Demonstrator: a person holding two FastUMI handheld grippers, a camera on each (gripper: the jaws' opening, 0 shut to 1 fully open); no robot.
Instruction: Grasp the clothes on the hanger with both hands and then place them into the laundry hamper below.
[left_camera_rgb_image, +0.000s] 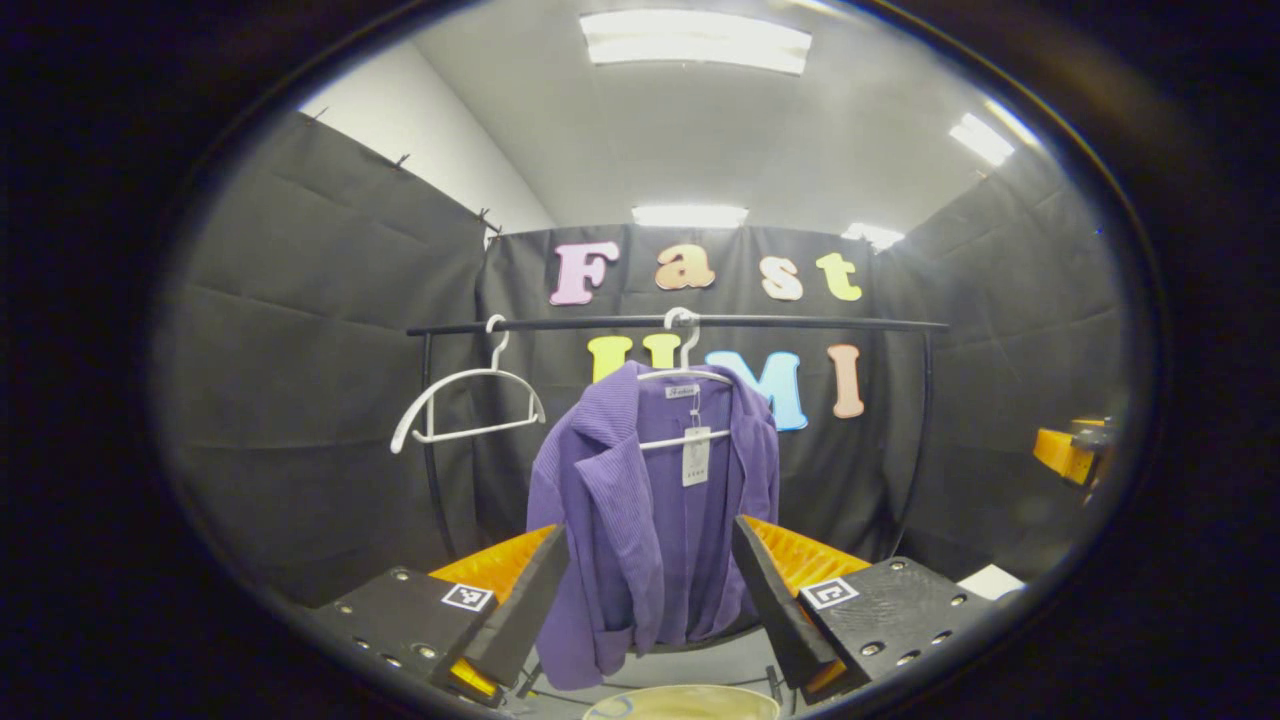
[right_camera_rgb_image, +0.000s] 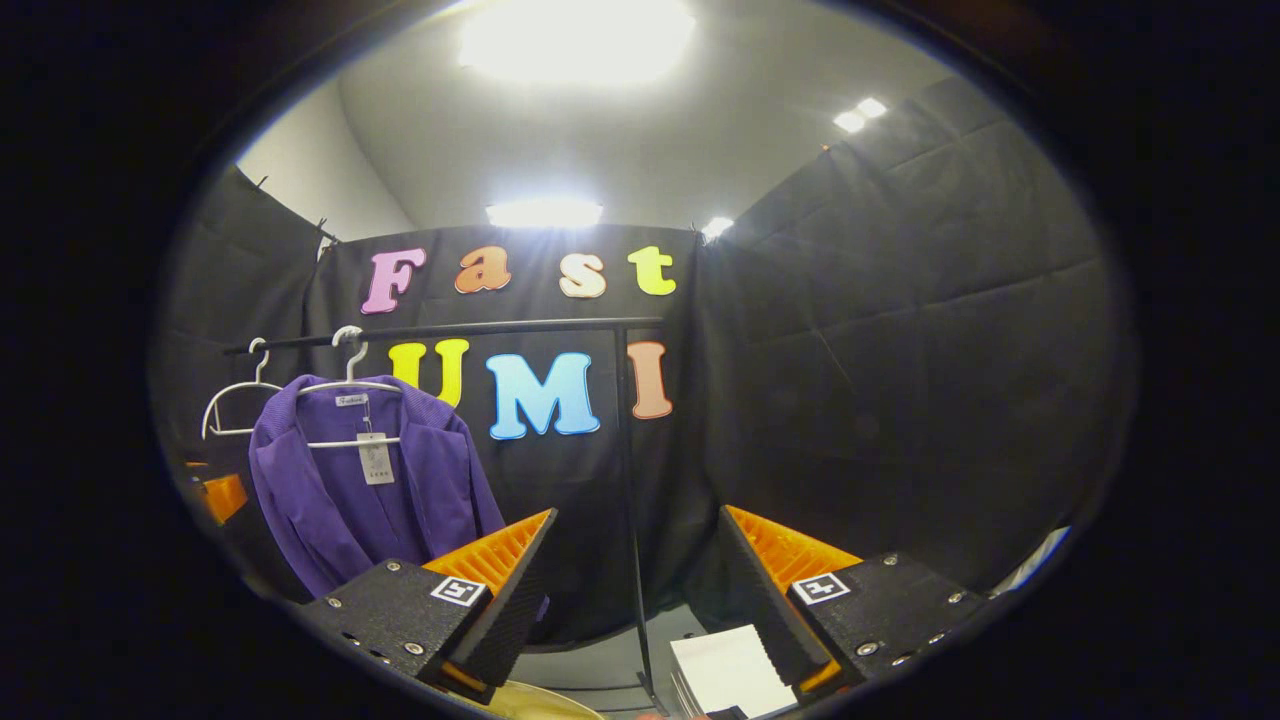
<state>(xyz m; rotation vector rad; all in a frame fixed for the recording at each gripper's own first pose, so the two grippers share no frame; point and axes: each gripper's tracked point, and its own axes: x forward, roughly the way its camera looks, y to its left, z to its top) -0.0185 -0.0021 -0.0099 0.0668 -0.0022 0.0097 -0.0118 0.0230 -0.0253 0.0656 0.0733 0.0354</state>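
Fingers spread wide on both tools, the left gripper (left_camera_rgb_image: 650, 590) faces a purple cardigan (left_camera_rgb_image: 640, 520) hanging from a white hanger (left_camera_rgb_image: 685, 385) on the far rail (left_camera_rgb_image: 800, 323), hamper rim (left_camera_rgb_image: 685, 703) just below. The right gripper (right_camera_rgb_image: 635, 590) sits off to the right — it should swing left, clear of the rail's upright post (right_camera_rgb_image: 628, 470). An empty hanger (left_camera_rgb_image: 465, 405) hangs left of the cardigan.

Empty white hanger (left_camera_rgb_image: 467, 405) on black rail (left_camera_rgb_image: 800, 322).
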